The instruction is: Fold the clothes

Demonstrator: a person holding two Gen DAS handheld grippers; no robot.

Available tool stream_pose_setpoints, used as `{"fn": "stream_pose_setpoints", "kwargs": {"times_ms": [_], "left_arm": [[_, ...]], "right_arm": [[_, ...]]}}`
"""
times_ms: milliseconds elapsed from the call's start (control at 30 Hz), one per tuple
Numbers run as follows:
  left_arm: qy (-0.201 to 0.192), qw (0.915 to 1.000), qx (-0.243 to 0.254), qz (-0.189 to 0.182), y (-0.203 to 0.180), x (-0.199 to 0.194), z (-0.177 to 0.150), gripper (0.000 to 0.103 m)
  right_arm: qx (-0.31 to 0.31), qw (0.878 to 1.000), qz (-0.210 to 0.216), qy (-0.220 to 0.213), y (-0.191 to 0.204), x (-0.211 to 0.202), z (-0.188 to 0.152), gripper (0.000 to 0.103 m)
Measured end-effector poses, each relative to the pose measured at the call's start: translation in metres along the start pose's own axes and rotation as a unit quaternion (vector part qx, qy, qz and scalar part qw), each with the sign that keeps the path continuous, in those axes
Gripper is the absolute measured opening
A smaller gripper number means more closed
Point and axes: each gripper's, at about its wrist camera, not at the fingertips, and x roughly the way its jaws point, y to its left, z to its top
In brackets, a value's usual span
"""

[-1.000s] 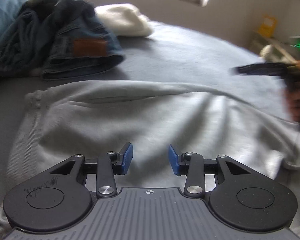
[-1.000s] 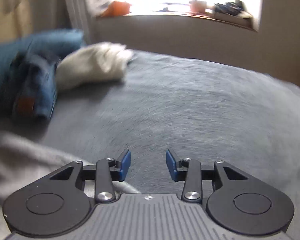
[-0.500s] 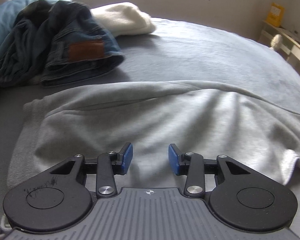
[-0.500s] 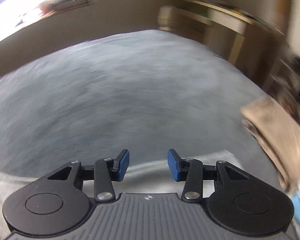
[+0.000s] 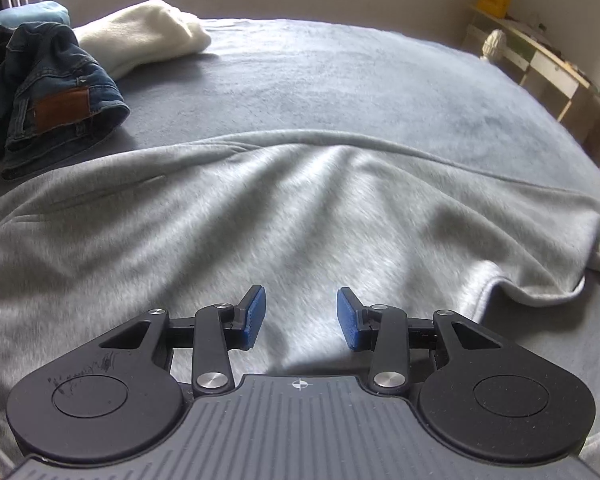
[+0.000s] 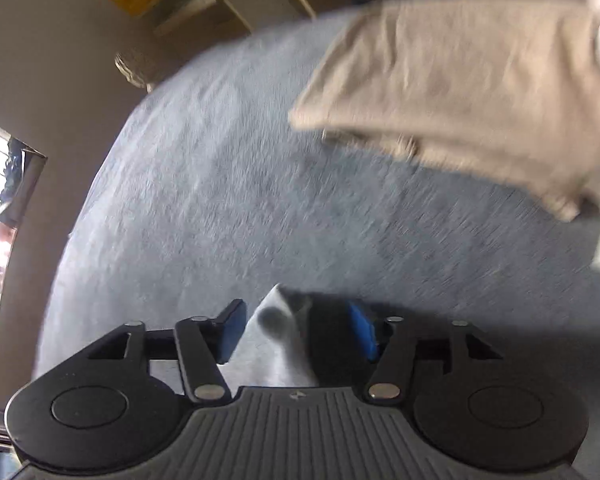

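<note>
Grey sweatshirt [image 5: 300,216] spread flat on bed [image 5: 340,80], rumpled; L gripper [image 5: 301,318] above it, jaws part open, empty; R gripper [image 6: 296,334] jaws just been opening, grey corner [image 6: 278,344] between, unpinched; jeans [image 5: 52,92], tan folded garment [image 6: 460,92] nearby

Left gripper [image 5: 301,317]: jaws parted, nothing between. Right gripper [image 6: 296,334]: jaws just been opening, nothing gripped.

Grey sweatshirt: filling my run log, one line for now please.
left gripper open above grey sweatshirt | right gripper open, cloth corner between
</note>
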Motion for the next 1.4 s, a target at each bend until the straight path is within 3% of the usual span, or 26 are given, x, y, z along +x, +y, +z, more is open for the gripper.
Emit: {"fn": "stream_pose_setpoints", "kwargs": {"times_ms": [133, 200, 267, 300, 367, 433, 533, 633, 700, 833, 967, 1033, 1100, 1200, 1400], "left_arm": [[0.006, 0.9999, -0.001, 0.010, -0.003, 0.003, 0.000, 0.039], [0.007, 0.9999, -0.001, 0.014, -0.004, 0.005, 0.000, 0.039], [0.007, 0.9998, -0.001, 0.020, -0.005, 0.009, 0.000, 0.039], [0.006, 0.9997, -0.001, 0.024, -0.005, 0.011, 0.000, 0.039], [0.004, 0.9995, -0.002, 0.030, -0.006, 0.014, 0.001, 0.039], [0.003, 0.9994, -0.004, 0.035, -0.005, 0.017, 0.002, 0.039], [0.004, 0.9991, 0.000, 0.041, -0.007, 0.021, 0.000, 0.039], [0.004, 0.9988, 0.010, 0.047, -0.010, 0.022, 0.000, 0.039], [0.004, 0.9988, 0.013, 0.047, -0.010, 0.021, 0.000, 0.039], [0.001, 0.9988, 0.019, 0.046, -0.008, 0.020, 0.000, 0.039], [-0.001, 0.9989, 0.011, 0.045, -0.004, 0.022, -0.002, 0.039], [0.001, 0.9990, 0.003, 0.045, -0.003, 0.023, -0.002, 0.039], [0.002, 0.9989, 0.000, 0.048, -0.004, 0.023, -0.002, 0.040], [0.004, 0.9986, 0.008, 0.052, -0.007, 0.025, -0.002, 0.040], [0.014, 0.9988, 0.001, 0.048, -0.004, 0.028, -0.001, 0.040]], "right_arm": [[-0.036, 0.999, -0.004, 0.010, 0.017, 0.016, 0.006, 0.057], [-0.081, 0.996, -0.011, 0.031, 0.032, 0.023, 0.004, 0.023], [-0.144, 0.989, -0.015, 0.023, 0.049, 0.023, -0.004, 0.011], [-0.166, 0.986, 0.000, -0.002, 0.057, 0.016, -0.005, 0.010], [-0.178, 0.981, 0.045, -0.057, 0.067, -0.001, -0.005, 0.010], [-0.174, 0.978, 0.059, -0.095, 0.072, -0.006, 0.001, 0.010], [-0.166, 0.981, 0.038, -0.089, 0.072, 0.011, 0.008, 0.011], [-0.141, 0.988, -0.009, -0.057, 0.064, 0.032, 0.010, 0.021], [-0.119, 0.991, -0.022, -0.060, 0.054, 0.028, 0.007, 0.028], [-0.071, 0.993, 0.009, -0.088, 0.028, -0.023, 0.001, 0.042], [-0.027, 0.998, 0.033, -0.053, 0.000, -0.082, -0.020, 0.046], [0.029, 0.999, 0.036, -0.027, -0.022, -0.102, -0.037, 0.050], [0.124, 0.991, 0.053, 0.003, -0.055, -0.111, -0.056, 0.051], [0.253, 0.964, 0.070, 0.049, -0.097, -0.098, -0.082, 0.051], [0.336, 0.930, 0.122, 0.091, -0.114, -0.047, -0.105, 0.051]]}}
